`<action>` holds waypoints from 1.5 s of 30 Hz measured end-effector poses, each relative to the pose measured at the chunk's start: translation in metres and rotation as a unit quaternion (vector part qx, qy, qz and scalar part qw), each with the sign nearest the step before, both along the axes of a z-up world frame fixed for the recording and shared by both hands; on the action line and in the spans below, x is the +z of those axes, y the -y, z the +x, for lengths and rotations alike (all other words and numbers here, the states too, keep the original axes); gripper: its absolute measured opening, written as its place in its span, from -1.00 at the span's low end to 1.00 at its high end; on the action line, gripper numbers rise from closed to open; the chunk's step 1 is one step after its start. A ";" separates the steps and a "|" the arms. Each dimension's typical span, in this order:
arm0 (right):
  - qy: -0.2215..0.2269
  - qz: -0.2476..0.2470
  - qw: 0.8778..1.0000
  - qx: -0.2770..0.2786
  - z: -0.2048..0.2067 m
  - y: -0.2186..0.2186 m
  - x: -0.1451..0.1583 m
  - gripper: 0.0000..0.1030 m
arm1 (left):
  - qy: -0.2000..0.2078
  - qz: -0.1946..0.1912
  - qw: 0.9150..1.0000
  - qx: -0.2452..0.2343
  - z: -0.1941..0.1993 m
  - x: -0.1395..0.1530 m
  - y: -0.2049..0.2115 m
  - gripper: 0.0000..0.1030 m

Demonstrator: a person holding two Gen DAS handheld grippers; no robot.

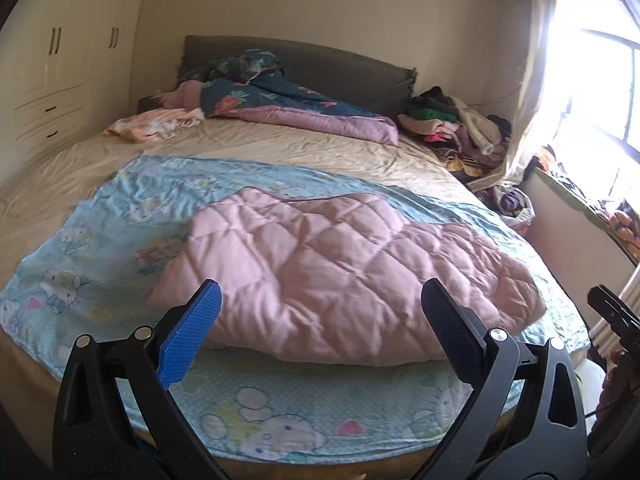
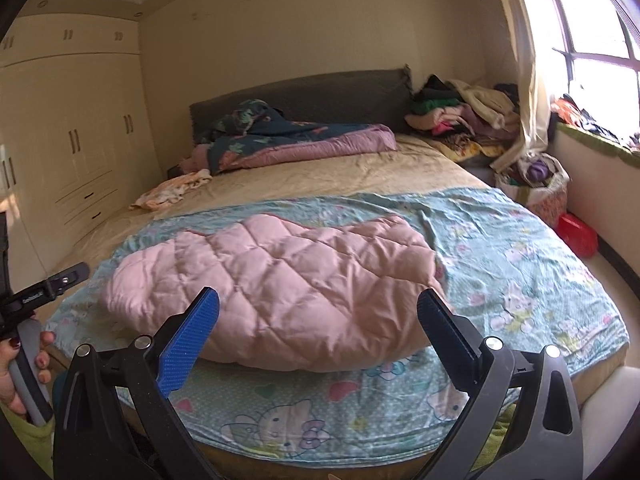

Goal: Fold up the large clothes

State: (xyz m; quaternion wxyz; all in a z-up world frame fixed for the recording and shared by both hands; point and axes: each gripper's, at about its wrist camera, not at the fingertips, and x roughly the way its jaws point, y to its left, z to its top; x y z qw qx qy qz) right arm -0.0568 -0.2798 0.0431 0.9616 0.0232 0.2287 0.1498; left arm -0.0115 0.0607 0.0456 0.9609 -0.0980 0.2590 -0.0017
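Note:
A pink quilted garment (image 1: 340, 268) lies bunched on a light blue cartoon-print blanket (image 1: 104, 216) at the foot of the bed. It also shows in the right wrist view (image 2: 280, 284) on the same blanket (image 2: 512, 248). My left gripper (image 1: 322, 300) is open and empty, held just short of the garment's near edge. My right gripper (image 2: 320, 308) is open and empty, also in front of the garment's near edge. The left gripper's body (image 2: 48, 284) shows at the left of the right wrist view, the right gripper's (image 1: 616, 312) at the right of the left wrist view.
A dark floral and purple duvet (image 1: 288, 108) is heaped by the grey headboard (image 1: 340, 68). A pile of clothes (image 1: 452, 120) sits at the far right corner. Wardrobes (image 2: 60, 152) stand to the left. A red item (image 2: 576, 232) and a basket (image 2: 536, 184) sit below the window.

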 end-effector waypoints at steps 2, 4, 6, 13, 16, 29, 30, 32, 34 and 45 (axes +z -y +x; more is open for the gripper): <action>0.007 -0.003 1.000 0.007 -0.006 -0.007 0.001 0.92 | 0.002 0.005 1.000 -0.009 -0.003 -0.002 0.009 0.82; 0.008 -0.003 1.000 0.011 -0.010 -0.013 -0.001 0.92 | 0.002 0.007 1.000 -0.019 -0.005 -0.005 0.018 0.82; 0.005 -0.005 1.000 0.015 -0.014 -0.018 -0.006 0.92 | 0.000 0.010 1.000 -0.022 -0.008 -0.009 0.026 0.82; -0.004 -0.015 1.000 0.011 -0.019 -0.030 -0.033 0.92 | -0.024 0.029 0.999 -0.037 -0.009 -0.033 0.046 0.82; -0.018 -0.013 1.000 0.013 -0.018 -0.035 -0.047 0.92 | -0.029 0.027 0.998 -0.039 -0.009 -0.039 0.051 0.82; -0.044 -0.018 0.998 0.030 -0.011 -0.044 -0.058 0.92 | -0.052 0.044 0.997 -0.044 -0.005 -0.056 0.061 0.82; -0.044 -0.018 0.998 0.031 -0.010 -0.043 -0.058 0.92 | -0.052 0.045 0.997 -0.043 -0.005 -0.056 0.061 0.82; -0.045 -0.017 0.998 0.031 -0.010 -0.044 -0.058 0.92 | -0.053 0.046 0.997 -0.042 -0.005 -0.056 0.061 0.82; -0.045 -0.018 0.998 0.032 -0.010 -0.044 -0.058 0.92 | -0.052 0.046 0.997 -0.041 -0.005 -0.055 0.061 0.82; -0.045 -0.019 0.998 0.032 -0.010 -0.044 -0.058 0.92 | -0.051 0.049 0.997 -0.039 -0.005 -0.054 0.059 0.82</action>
